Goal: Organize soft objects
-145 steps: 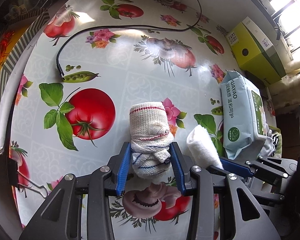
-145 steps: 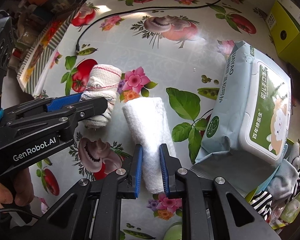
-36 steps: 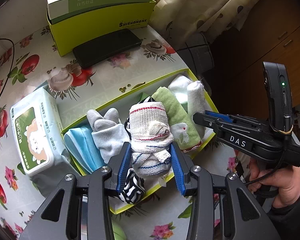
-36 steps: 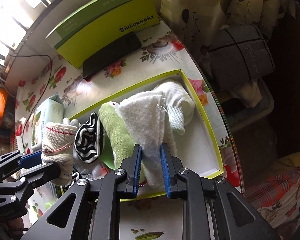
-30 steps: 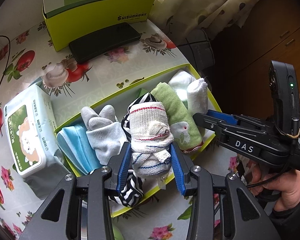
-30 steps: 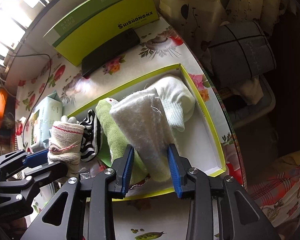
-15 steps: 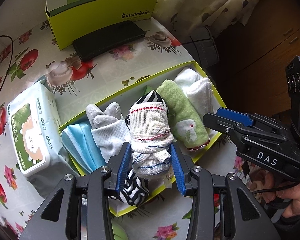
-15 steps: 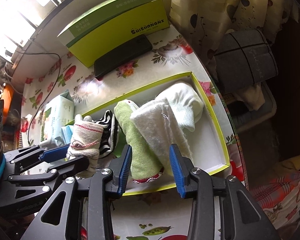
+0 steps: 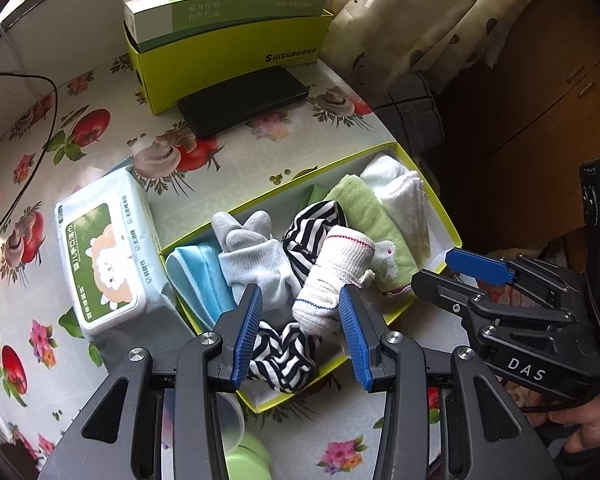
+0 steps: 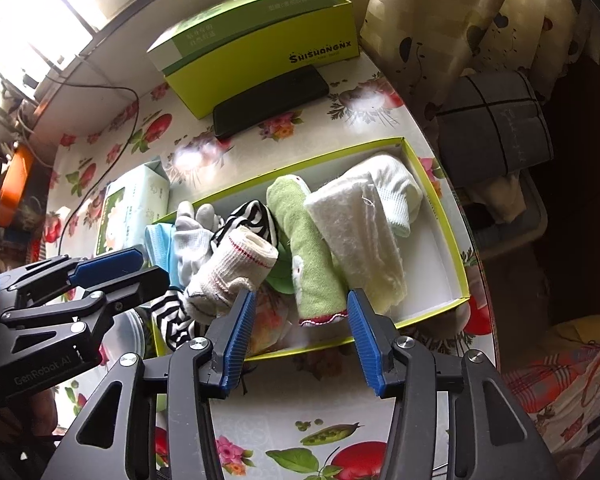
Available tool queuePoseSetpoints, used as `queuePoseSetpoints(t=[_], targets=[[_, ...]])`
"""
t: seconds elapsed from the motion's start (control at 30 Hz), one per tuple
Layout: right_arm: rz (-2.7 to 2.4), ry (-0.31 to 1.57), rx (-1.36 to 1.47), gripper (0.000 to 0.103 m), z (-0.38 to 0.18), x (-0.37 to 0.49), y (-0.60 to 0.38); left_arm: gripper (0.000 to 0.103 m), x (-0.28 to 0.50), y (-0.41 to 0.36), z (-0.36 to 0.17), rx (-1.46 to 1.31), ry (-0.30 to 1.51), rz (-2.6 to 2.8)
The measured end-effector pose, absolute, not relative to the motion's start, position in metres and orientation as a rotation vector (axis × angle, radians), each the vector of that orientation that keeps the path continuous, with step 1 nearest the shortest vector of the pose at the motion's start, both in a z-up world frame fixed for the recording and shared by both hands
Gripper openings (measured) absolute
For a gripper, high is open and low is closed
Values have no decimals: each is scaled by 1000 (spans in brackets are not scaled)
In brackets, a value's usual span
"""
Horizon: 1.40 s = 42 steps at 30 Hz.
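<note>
Landmark: shallow lime-green cardboard tray on the bench, which is covered in oilcloth printed with tomatoes and flowers.
Left wrist view only: full top of the pale blue wet-wipe pack with its sheep label, left of the tray; a person's hand on the right hand-held gripper, marked "DAS".
Right wrist view only: left hand-held gripper, marked "GenRobot.AI"; grey checked cushion beyond the tray's right end.
Writing: "SHISHANGNX" on the lime-green open box behind the tray; black phone lies before it.
Left hand-held gripper: jaws spread, pads clear of the rolled white rag with red and blue stripes, which lies in the tray on the black-and-white striped sock.
Right hand-held gripper: jaws opening, nothing between them; white fluffy towel roll lies in the tray beside the green towel.
Change: a second ago the left pads clamped the rag; now released. The towel roll has been free for a second.
</note>
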State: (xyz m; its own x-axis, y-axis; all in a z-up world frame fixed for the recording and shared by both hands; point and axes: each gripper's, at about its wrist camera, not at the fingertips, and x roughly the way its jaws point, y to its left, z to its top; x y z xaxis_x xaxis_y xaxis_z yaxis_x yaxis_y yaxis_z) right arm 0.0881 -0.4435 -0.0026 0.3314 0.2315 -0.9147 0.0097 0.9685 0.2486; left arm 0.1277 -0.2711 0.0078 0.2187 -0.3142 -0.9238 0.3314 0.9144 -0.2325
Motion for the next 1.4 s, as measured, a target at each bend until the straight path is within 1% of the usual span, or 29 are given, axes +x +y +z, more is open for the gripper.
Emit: queuePoseSetpoints(t=[0.33, 0.73, 0.8, 0.87, 1.07, 1.2, 1.27, 1.4], targets=[[163, 1229, 186, 51, 9, 65, -418, 41, 109, -251, 21, 14, 1240, -433], [187, 1204, 174, 52, 20, 54, -396, 41, 94, -228, 27, 2, 1227, -414], [189, 1203, 194, 51, 15, 58, -396, 41, 92, -223, 27, -7, 1225, -405], [189, 1220, 241, 48, 6, 66, -395, 41, 91, -218, 28, -14, 1222, -395], [174, 1251, 349, 49, -17, 97, -388, 41, 90, -199, 26, -36, 1229, -349], [140, 1306, 358, 48, -38, 116, -384, 41, 92, -189, 23, -49, 1236, -319], [146, 1304, 315, 39, -39, 120, -379, 41, 94, -186, 21, -55, 1240, -311], [217, 1311, 162, 35, -34, 126, -369, 41, 97, -183, 18, -67, 1247, -306]])
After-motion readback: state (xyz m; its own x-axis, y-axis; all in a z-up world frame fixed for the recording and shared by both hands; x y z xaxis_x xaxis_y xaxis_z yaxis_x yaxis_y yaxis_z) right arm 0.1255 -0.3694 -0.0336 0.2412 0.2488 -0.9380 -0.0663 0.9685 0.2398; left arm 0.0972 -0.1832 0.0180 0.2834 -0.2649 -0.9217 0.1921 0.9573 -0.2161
